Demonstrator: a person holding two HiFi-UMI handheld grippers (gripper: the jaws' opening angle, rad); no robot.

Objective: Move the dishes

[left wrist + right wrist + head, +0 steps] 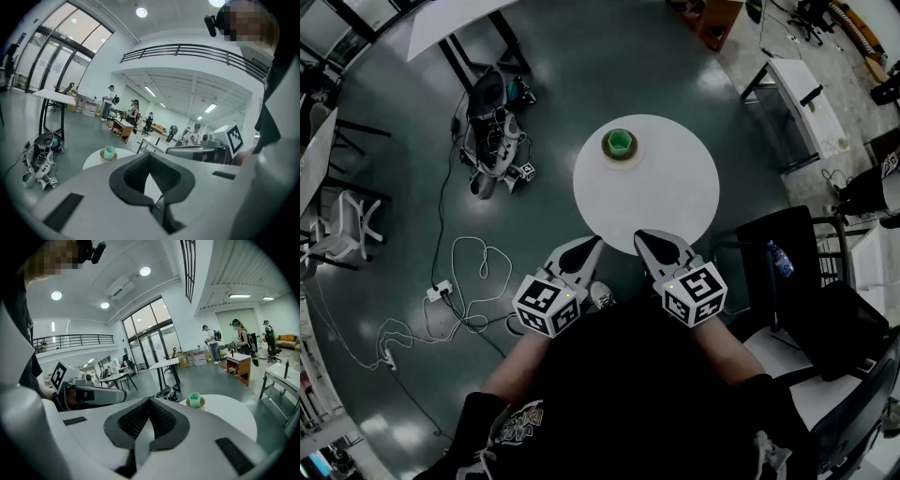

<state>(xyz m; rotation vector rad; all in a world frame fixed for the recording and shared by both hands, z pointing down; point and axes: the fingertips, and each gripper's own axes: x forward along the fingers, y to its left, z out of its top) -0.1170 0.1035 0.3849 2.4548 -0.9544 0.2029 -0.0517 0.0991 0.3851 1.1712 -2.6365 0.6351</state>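
A green cup stands in a beige dish at the far side of a round white table. My left gripper and right gripper hover side by side at the table's near edge, both shut with nothing between the jaws. The left gripper view looks over the shut left gripper to the cup and dish, far ahead at the left. From the right gripper view, the shut right gripper points past the cup on its dish, ahead at the right.
A black chair with a bottle on it stands right of the table. Cables and a power strip lie on the floor at the left, beyond them a heap of gear. Several people stand far off.
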